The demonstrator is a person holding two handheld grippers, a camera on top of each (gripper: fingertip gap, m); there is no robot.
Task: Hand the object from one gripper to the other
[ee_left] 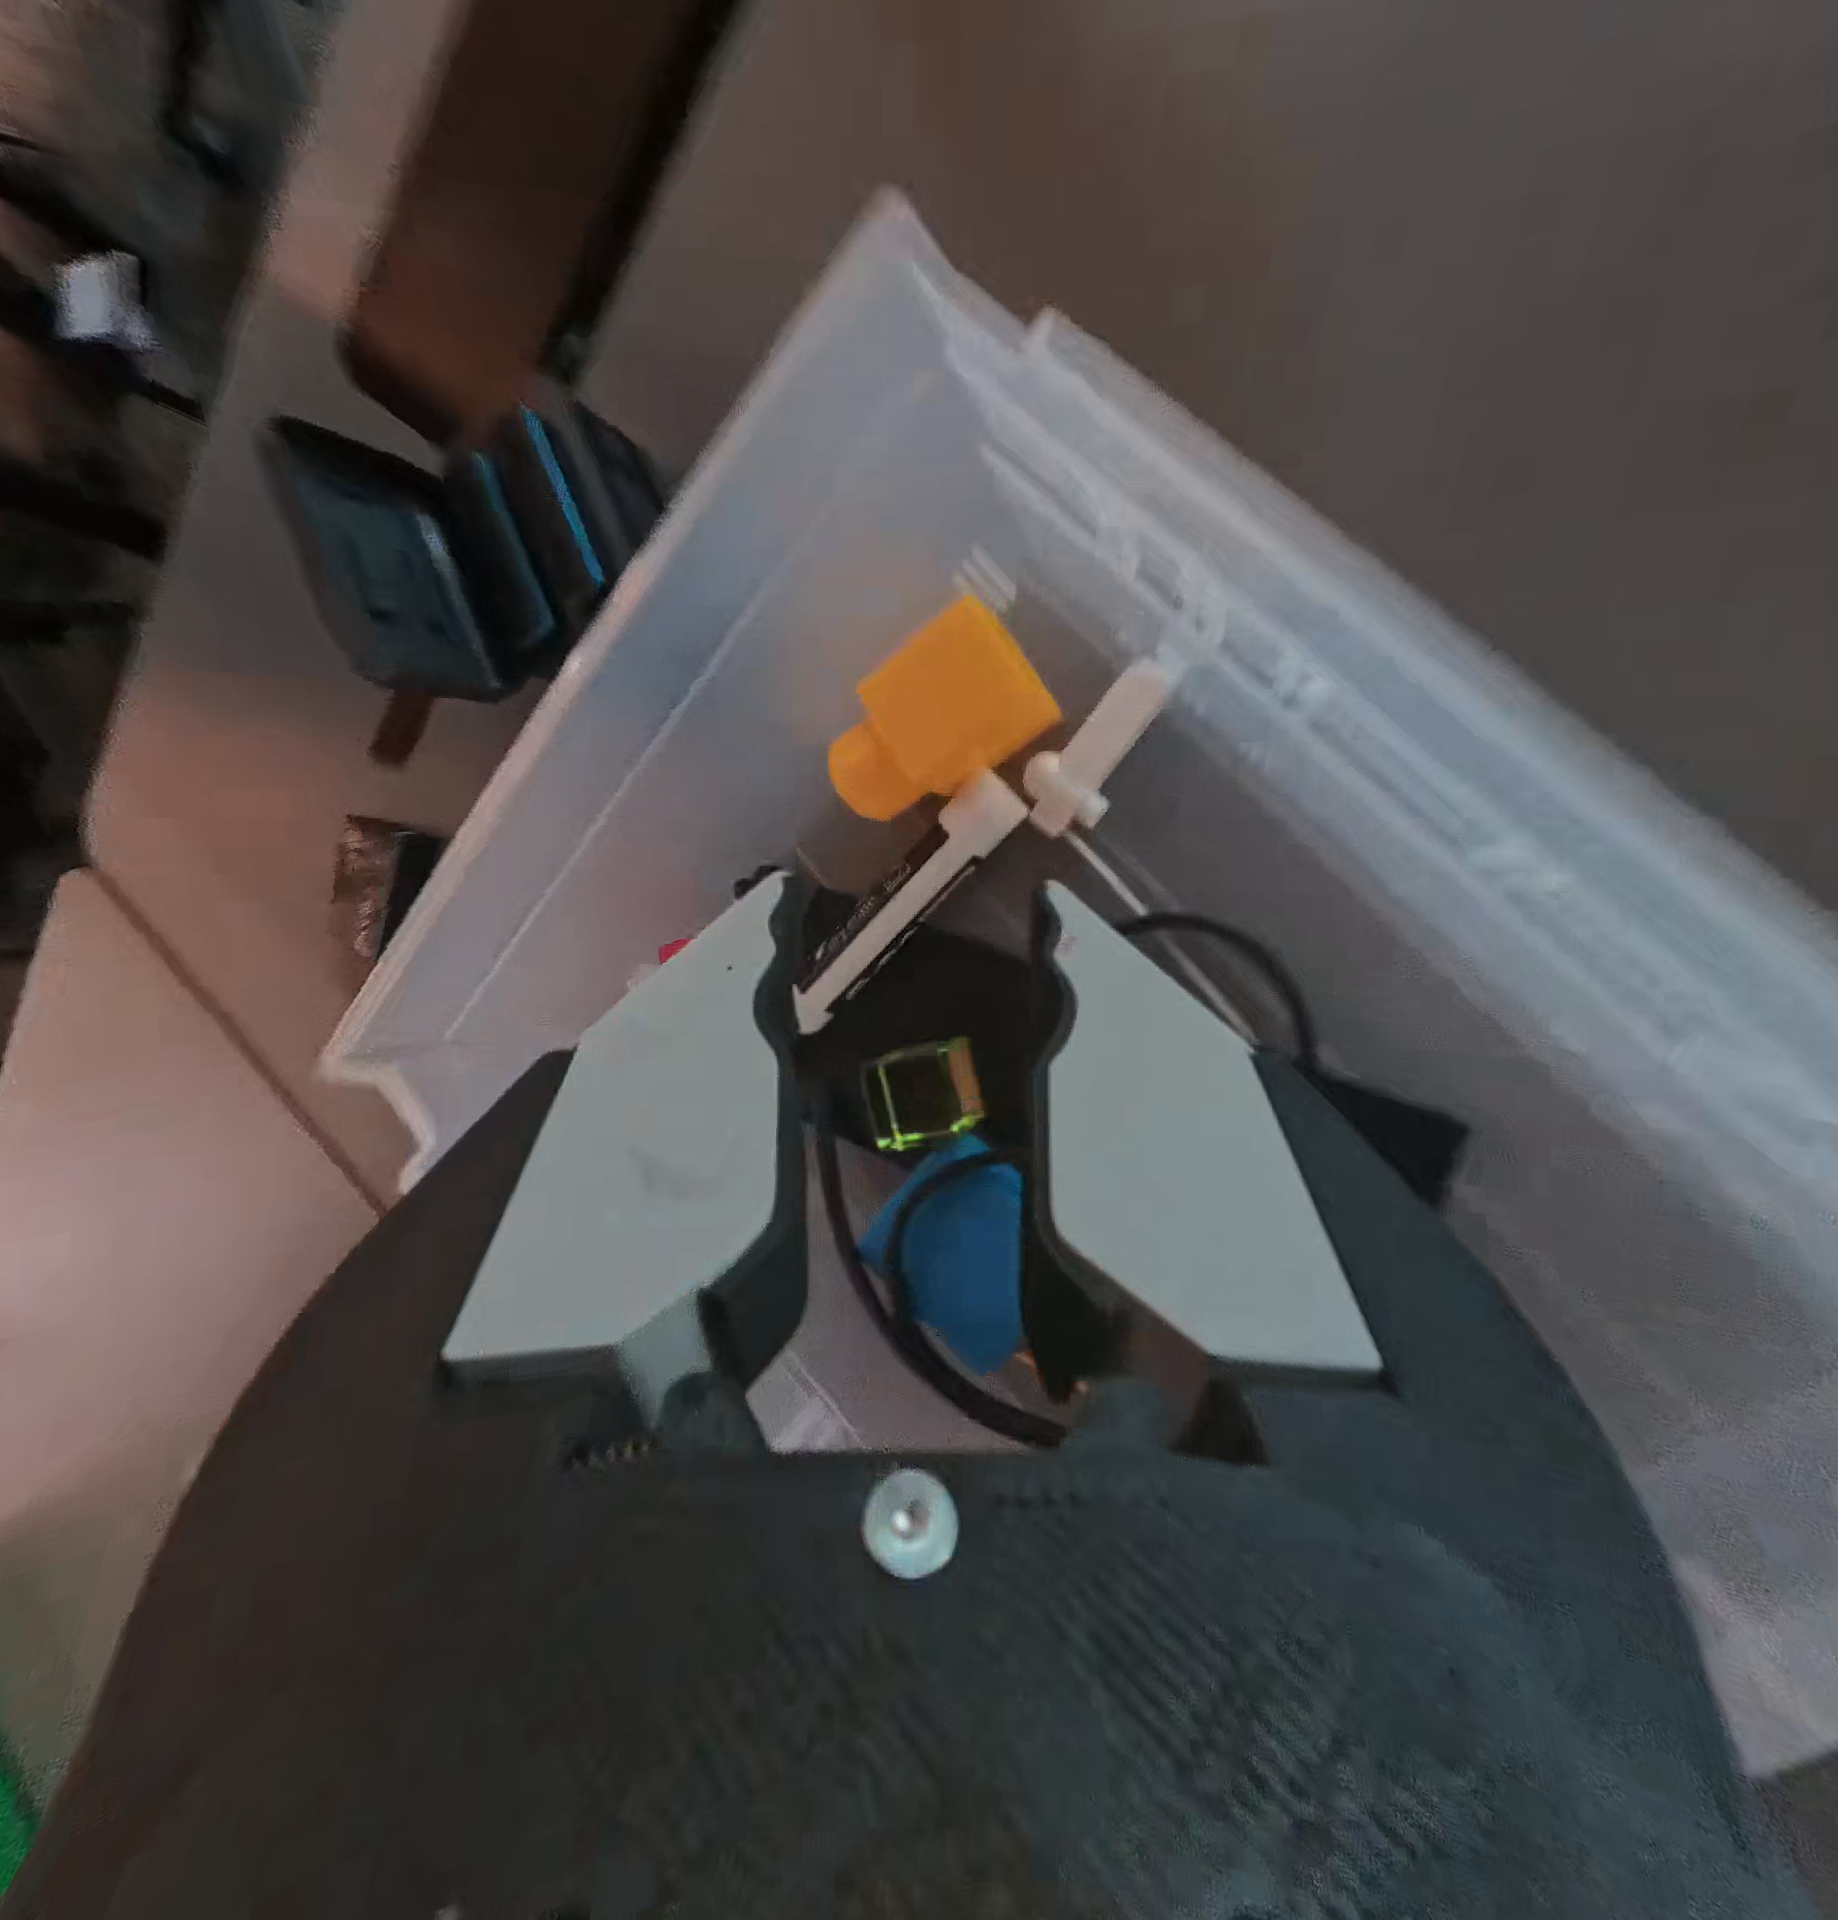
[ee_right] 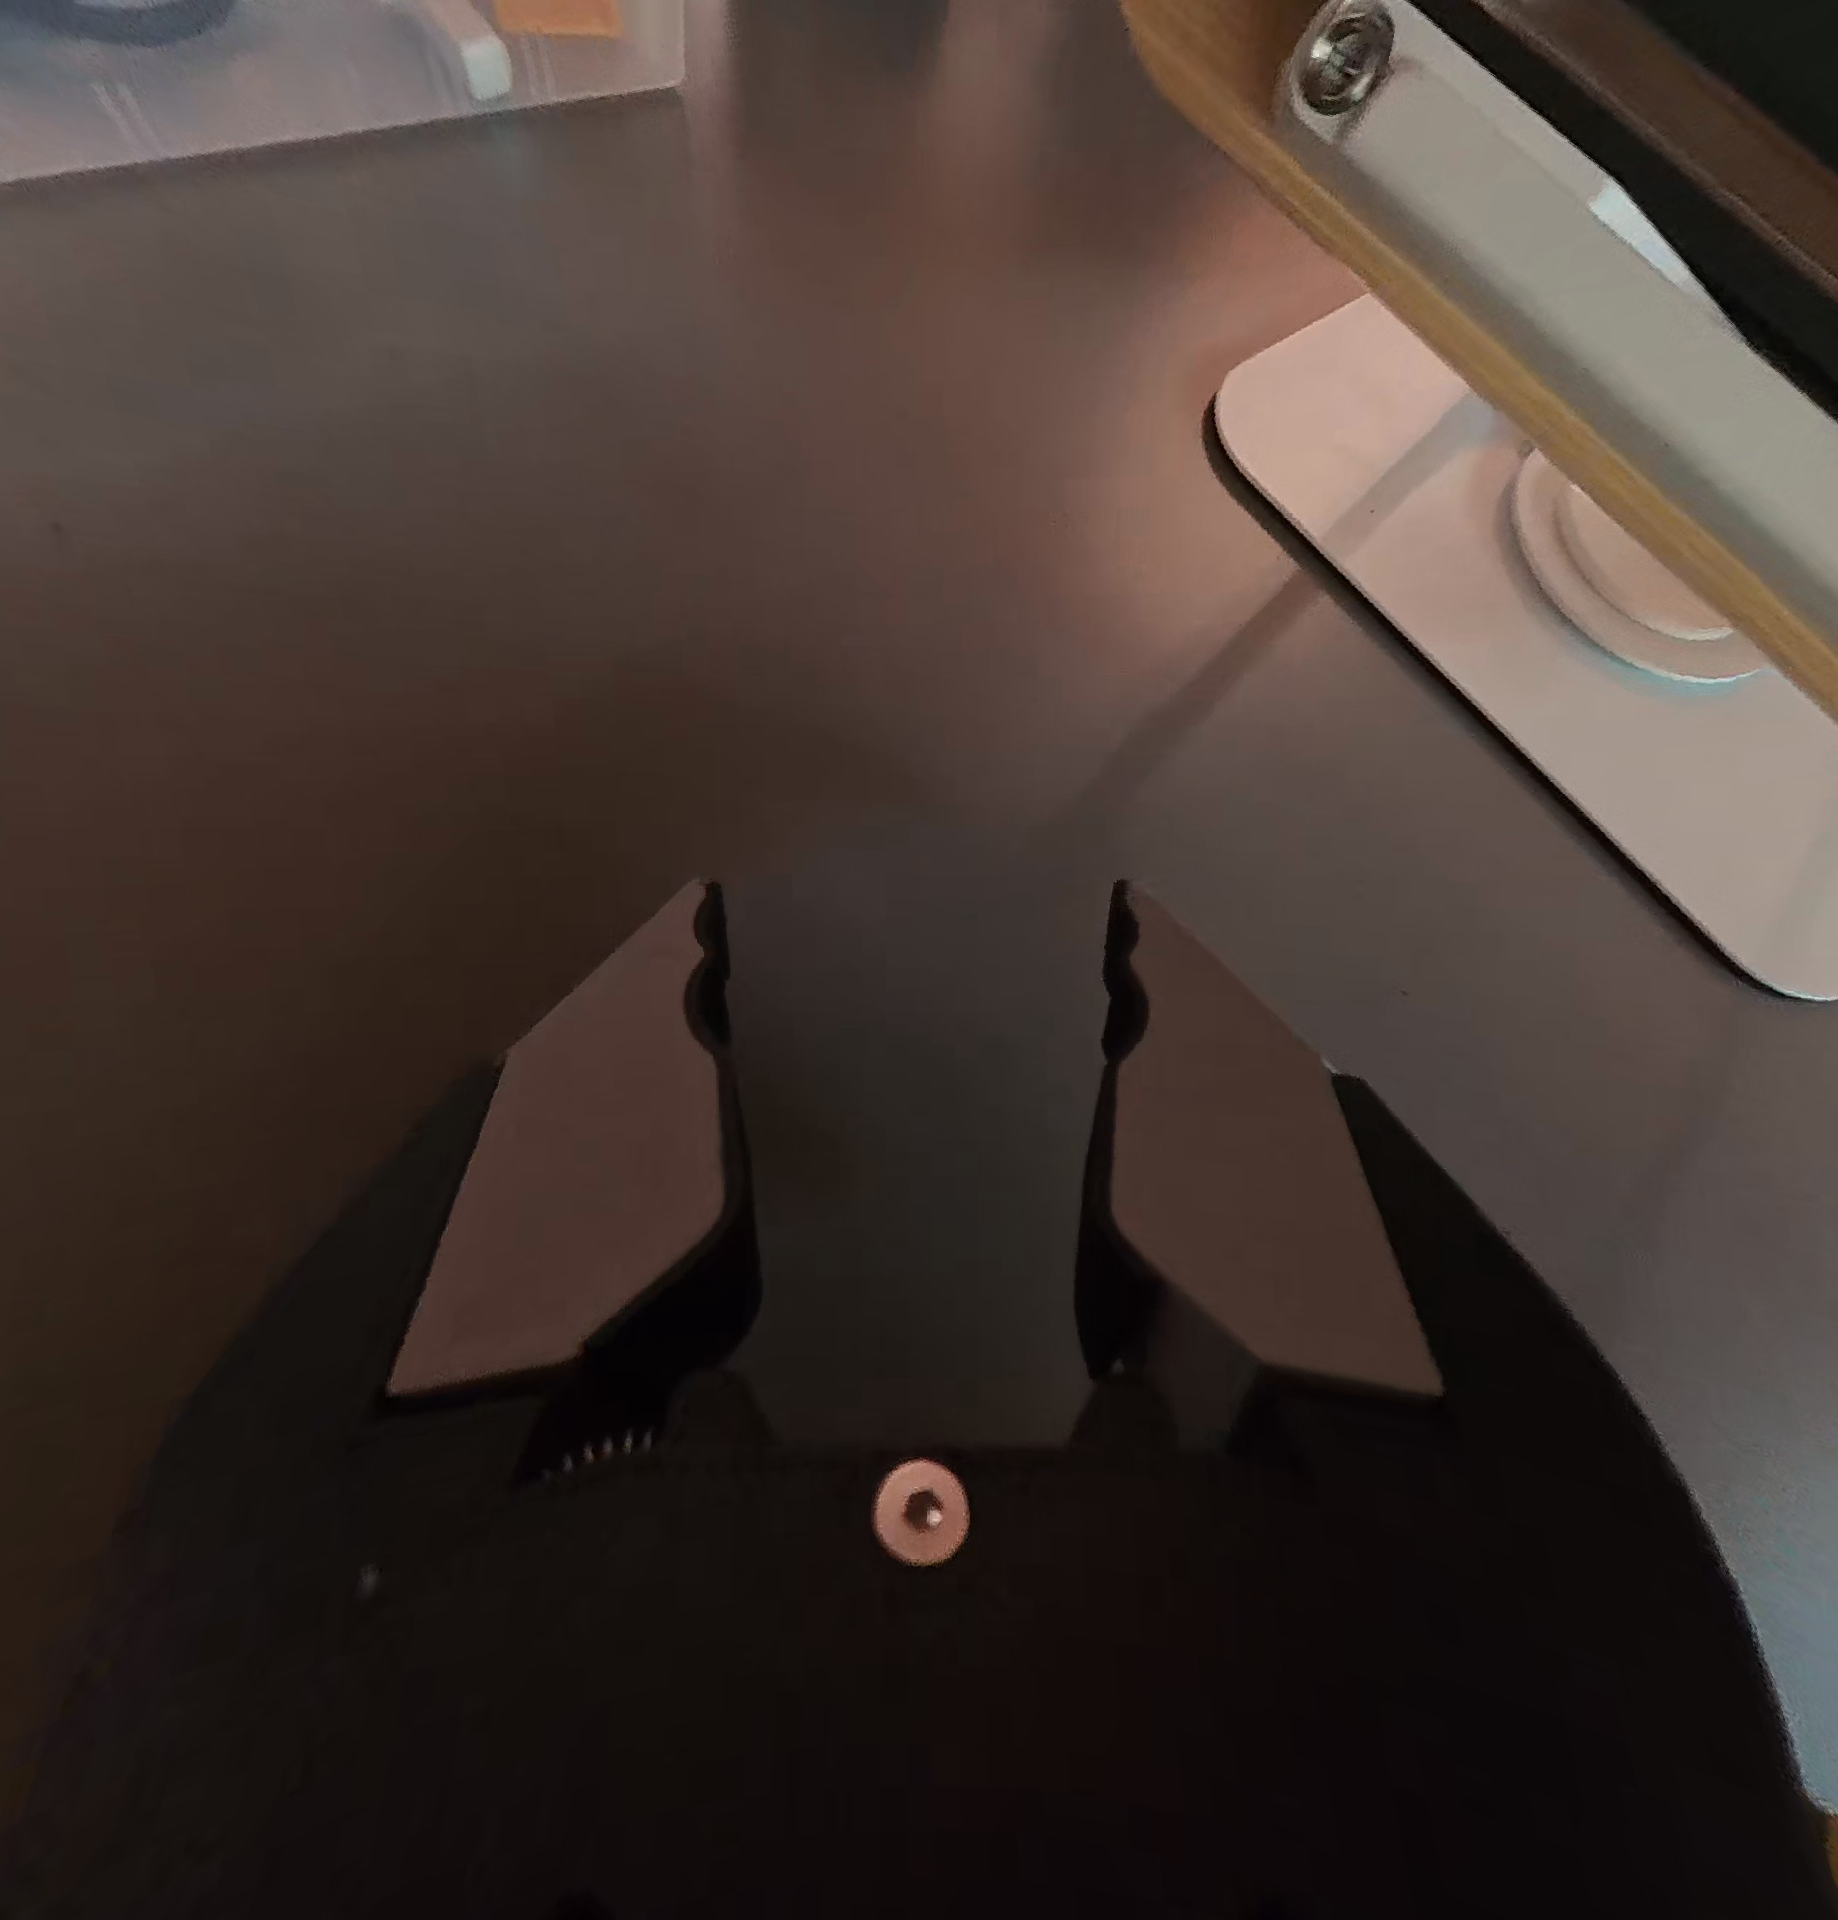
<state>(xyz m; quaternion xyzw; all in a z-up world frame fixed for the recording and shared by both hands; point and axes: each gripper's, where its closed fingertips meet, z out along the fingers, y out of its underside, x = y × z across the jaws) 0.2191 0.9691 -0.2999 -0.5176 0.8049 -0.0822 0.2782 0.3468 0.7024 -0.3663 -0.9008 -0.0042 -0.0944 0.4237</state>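
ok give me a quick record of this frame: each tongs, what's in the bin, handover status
left tongs: inside the clear plastic bin, jaws part-way apart; grip cannot be told
right tongs: open, empty, above the dark table
bin contents: orange block, white plastic piece, green translucent cube, blue piece, black cable
near right tongs: white base plate on the table
handover: not yet started; neither view shows the other tongs
image quality: left view motion-blurred
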